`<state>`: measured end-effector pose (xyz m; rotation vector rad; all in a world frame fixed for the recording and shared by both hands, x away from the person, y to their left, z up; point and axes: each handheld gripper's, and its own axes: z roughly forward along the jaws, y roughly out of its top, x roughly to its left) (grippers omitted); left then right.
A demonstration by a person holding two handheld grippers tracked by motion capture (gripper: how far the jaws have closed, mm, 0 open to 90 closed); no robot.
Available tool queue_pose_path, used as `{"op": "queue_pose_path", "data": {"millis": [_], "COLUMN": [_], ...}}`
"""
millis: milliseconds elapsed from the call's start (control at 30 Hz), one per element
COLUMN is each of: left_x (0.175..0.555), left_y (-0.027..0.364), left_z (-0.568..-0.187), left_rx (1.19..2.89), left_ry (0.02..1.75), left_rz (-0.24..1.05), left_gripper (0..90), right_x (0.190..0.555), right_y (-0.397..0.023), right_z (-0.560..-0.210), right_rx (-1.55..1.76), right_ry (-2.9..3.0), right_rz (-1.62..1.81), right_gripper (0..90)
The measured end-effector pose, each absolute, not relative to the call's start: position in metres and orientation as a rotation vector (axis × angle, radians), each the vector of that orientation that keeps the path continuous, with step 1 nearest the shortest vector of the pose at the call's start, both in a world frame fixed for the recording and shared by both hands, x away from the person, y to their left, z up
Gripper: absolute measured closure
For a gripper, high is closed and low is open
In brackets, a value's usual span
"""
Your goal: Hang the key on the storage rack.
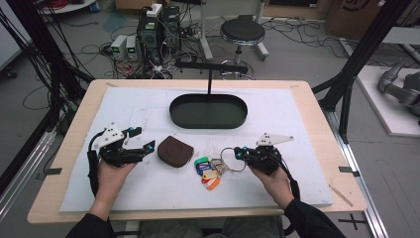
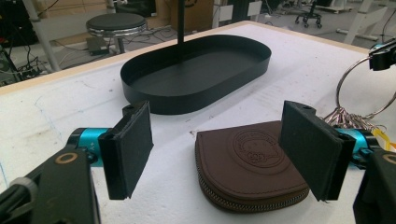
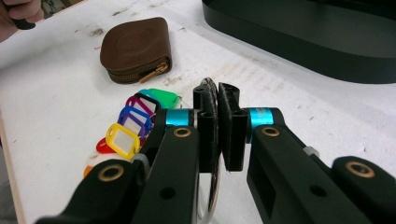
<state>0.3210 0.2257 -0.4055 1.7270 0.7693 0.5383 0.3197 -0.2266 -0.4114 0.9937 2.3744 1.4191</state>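
The right claw (image 1: 238, 154) is clamped on the key ring (image 1: 232, 159), its coloured tags (image 1: 208, 173) lying on the worktop (image 1: 148, 106), with the tray (image 1: 208, 111) at 11 o'clock from it, while the left claw (image 1: 144, 140) gapes beside the pouch (image 1: 175, 150)

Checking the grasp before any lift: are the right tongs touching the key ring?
Touching. In the right gripper view the right tongs stand shut on the metal key ring, its wire pinched between the two pads, with the coloured key tags lying beside them.
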Motion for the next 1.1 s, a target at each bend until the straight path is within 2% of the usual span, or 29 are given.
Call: {"op": "queue_pose_path", "data": {"millis": [400,1100], "left_x": [0.32,0.319], "left_y": [0.228,0.231], "left_z": [-0.403,-0.4], "left_rx": [1.711,1.713], "left_ry": [0.766,0.756], "left_rz": [0.538,0.552], "left_gripper": [25.9,25.9], "right_x": [0.322,0.328], "right_y": [-0.235,-0.238], "right_z": [-0.4,-0.351], "right_rx": [0.937,0.762], "right_ry": [2.358,2.352], "right_rz": [1.461,1.515], "right_gripper": [87.8,88.0]}}
